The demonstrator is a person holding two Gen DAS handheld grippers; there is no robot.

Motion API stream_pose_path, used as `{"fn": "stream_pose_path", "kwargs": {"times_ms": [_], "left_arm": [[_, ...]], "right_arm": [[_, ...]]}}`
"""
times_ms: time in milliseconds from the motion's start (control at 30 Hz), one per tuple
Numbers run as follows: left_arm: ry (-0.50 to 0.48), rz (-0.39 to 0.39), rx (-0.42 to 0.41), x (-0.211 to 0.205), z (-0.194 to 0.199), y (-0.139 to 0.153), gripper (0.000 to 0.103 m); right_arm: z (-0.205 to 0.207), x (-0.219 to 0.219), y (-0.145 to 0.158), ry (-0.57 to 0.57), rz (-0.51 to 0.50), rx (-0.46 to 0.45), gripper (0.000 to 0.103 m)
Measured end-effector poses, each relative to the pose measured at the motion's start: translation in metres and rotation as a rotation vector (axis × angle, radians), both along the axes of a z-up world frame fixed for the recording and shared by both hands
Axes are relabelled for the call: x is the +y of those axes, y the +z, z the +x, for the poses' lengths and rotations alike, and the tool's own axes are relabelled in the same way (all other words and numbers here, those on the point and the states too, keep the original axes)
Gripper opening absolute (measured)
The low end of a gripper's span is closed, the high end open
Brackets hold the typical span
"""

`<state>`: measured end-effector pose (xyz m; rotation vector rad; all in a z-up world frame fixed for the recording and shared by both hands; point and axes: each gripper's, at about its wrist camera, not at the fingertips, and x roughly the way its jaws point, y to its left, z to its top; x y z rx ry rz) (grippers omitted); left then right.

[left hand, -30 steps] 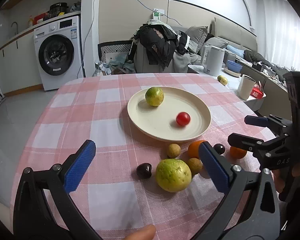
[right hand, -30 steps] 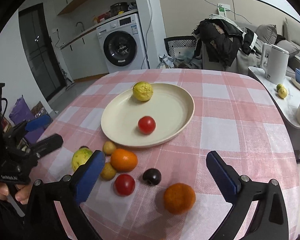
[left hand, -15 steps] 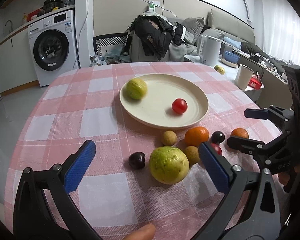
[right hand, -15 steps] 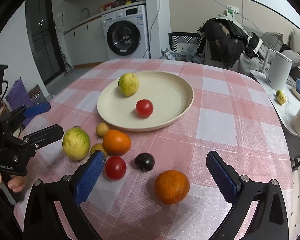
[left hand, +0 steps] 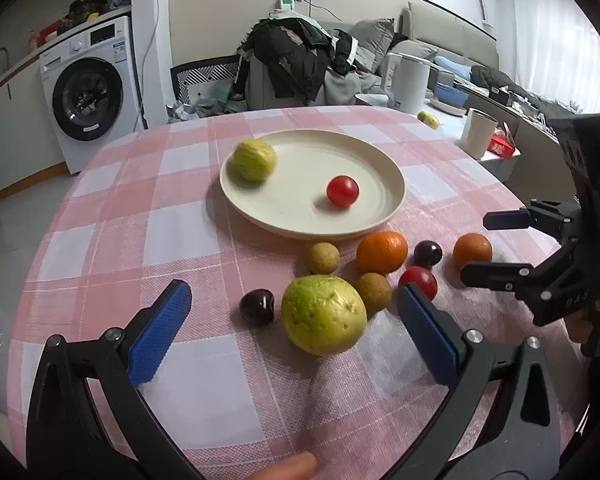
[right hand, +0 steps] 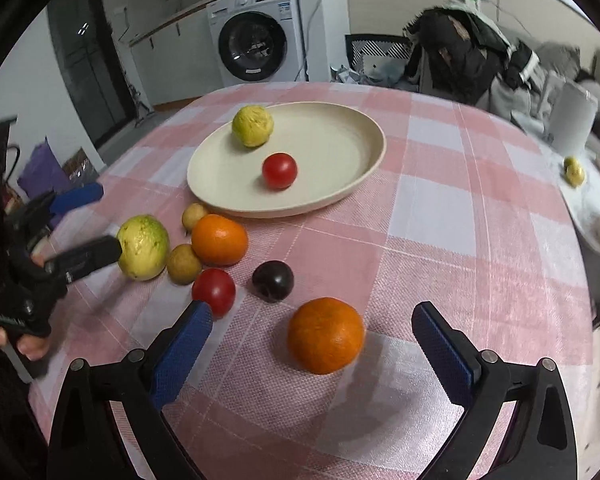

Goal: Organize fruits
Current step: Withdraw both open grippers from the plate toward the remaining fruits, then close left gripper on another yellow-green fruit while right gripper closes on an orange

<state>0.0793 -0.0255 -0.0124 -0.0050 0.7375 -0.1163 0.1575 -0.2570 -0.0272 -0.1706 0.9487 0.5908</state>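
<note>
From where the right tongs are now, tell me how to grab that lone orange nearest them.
Grip the orange across its widest middle, straight ahead between the open right tongs. It is round with no stem to hold, and stands apart from the dark plum and red tomato, so both sides are free.

Pale letters reading "DAS" stand on the black body of the right tongs (left hand: 500, 246), at the right edge of the left wrist view. The washing machine (left hand: 90, 92) far left carries labels and panel print too small to read.
</note>
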Motion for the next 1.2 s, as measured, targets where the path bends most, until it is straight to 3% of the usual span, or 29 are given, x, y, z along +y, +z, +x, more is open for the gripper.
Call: {"fn": "stream_pose_path", "kwargs": {"times_ms": [233,600,800,967,1200], "left_arm": [[-0.018,0.008,0.008,-0.004,-0.001,-0.002,0.103],[-0.025,0.016,0.030,-0.005,0.000,-0.005,0.101],[-0.064,0.007,0.055,-0.008,0.002,-0.008,0.083],[-0.125,-0.031,0.080,-0.013,0.000,-0.011,0.062],[-0.145,-0.044,0.085,-0.014,-0.001,-0.010,0.056]], "right_arm": [[0.000,-0.001,-0.005,0.034,0.014,0.043,0.079],[-0.001,0.000,-0.011,0.065,0.007,0.063,0.069],[-0.002,-0.002,-0.012,0.074,0.010,0.066,0.062],[-0.004,-0.003,-0.011,0.084,0.009,0.062,0.060],[-0.005,0.000,-0.012,0.097,0.010,0.065,0.060]]}}
